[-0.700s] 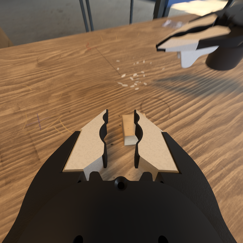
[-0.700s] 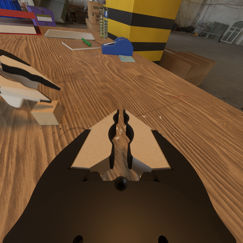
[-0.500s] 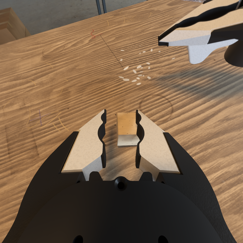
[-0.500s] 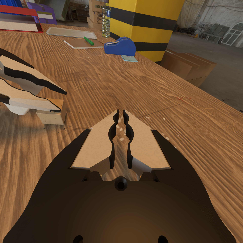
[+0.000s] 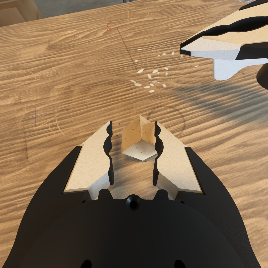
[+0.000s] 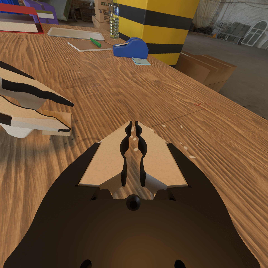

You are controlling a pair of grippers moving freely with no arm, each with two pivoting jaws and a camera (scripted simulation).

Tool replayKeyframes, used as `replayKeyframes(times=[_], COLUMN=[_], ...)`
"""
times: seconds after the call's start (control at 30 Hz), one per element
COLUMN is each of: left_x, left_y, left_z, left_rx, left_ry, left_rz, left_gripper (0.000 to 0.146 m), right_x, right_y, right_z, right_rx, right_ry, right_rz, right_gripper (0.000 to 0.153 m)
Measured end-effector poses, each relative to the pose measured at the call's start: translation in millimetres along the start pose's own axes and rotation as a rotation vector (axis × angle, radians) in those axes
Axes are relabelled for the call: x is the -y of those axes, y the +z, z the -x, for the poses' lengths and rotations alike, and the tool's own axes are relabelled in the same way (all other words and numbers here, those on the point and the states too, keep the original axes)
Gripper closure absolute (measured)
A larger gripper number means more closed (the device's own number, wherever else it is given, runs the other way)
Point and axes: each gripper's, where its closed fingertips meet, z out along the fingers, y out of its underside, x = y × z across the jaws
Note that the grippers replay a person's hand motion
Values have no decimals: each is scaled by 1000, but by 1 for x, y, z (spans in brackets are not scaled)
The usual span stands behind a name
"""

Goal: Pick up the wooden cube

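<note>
A broad wooden table (image 6: 159, 89) with heavy grain carries everything, and a yellow pillar with black bands (image 6: 158, 26) rises just past its far edge, with stacked brown cardboard (image 6: 206, 72) on the floor beside it. Toward the table's far end lie a red-edged tray (image 6: 20, 24), a flat pale tray (image 6: 75, 33), a notebook (image 6: 88, 46) with a green marker (image 6: 95, 42) on it, a blue tape dispenser (image 6: 131, 47) with a light blue pad of notes (image 6: 141, 61) just beside it, and a clear bottle (image 6: 114, 21) standing upright. The left gripper (image 5: 133, 127) hangs low over the table with its jaws spread apart; the wooden cube (image 5: 137, 139) sits on the table between its fingers, turned so a corner edge faces up the gap, close against the right finger (image 5: 171, 156) and apart from the left one. Whether that finger actually touches it cannot be told. The right gripper (image 6: 133, 123) hovers well apart from the cube, its jaws nearly closed on nothing, a narrow slit between the tips. Pale grains (image 5: 150, 79) lie scattered on the table beyond the cube, and a small red scribble (image 5: 111, 26) marks the wood farther off.
</note>
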Motion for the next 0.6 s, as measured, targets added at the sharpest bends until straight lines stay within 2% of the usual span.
replayKeyframes(times=[0.13, 0.3, 0.37, 0.4, 0.5, 0.6], left_x=[0, -5, -12, -15, -19, -20], left_y=[4, 4, 3, 1, -8, -15], left_z=[-1, -4, -1, 1, 9, 16], left_rx=[44, 19, -14, -50, -110, -130], left_ry=[18, 55, 94, 123, 178, 148], left_rz=[36, 76, 86, 92, 102, 105], left_gripper=[83, 77, 98, 101, 100, 95], right_x=[0, -1, -2, -2, -2, -3], right_y=[1, 2, 3, 3, 3, 3], right_z=[3, 7, 8, 8, 8, 9], right_rx=[2, 6, 6, 6, 5, 3], right_ry=[-6, -27, -31, -31, -31, -37], right_rz=[6, 14, 17, 18, 17, 19], right_gripper=[148, 148, 148, 148, 148, 148])
